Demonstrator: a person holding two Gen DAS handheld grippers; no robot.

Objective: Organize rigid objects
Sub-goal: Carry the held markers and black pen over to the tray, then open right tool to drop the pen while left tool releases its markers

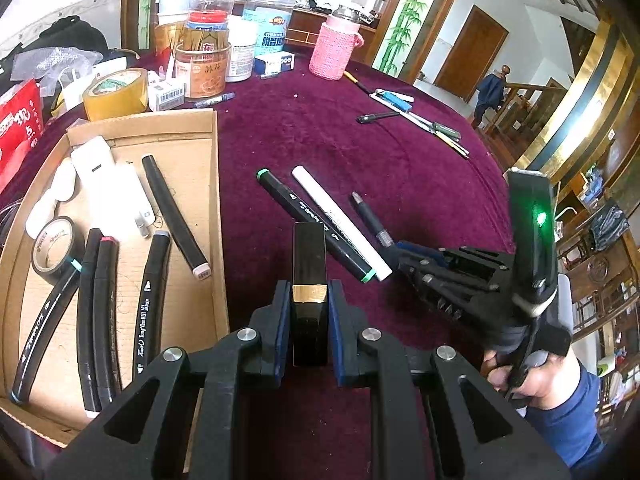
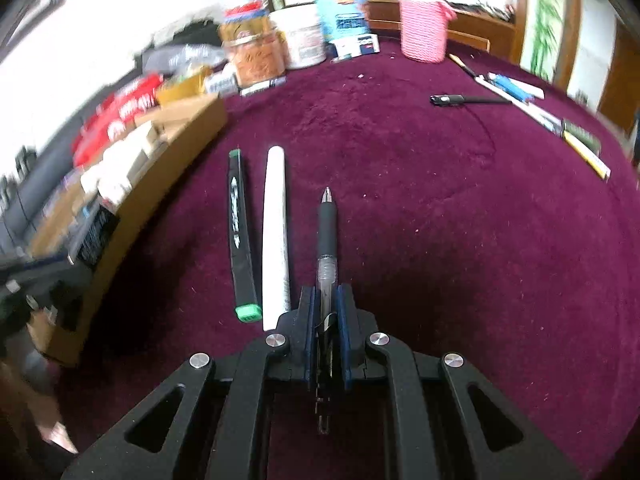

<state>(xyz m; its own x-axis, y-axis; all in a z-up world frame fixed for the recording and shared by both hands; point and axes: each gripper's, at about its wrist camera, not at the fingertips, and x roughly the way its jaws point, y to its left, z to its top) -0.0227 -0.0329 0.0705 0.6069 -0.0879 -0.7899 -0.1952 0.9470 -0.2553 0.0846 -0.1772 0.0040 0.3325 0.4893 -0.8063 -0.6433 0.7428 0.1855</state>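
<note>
A: How many loose pens lie on the maroon cloth-covered surface near the tools?

B: Two lie free: one black marker with green end caps and one white pen just beside it. A third, a clear ballpoint pen with a black rubber grip, is clamped at its rear end in the right tool, its tip pointing away.

A: And the left tool?

B: The left tool is closed narrow on one glossy black rectangular case with a gold band, held above the surface beside the shallow brown cardboard box.

A: What is in the box?

B: Five black markers, one roll of black tape and some white items whose count is unclear.

A: Anything hard to make out?

B: The right wrist view blurs the box side. The case's near end is hidden between the pads.
</note>
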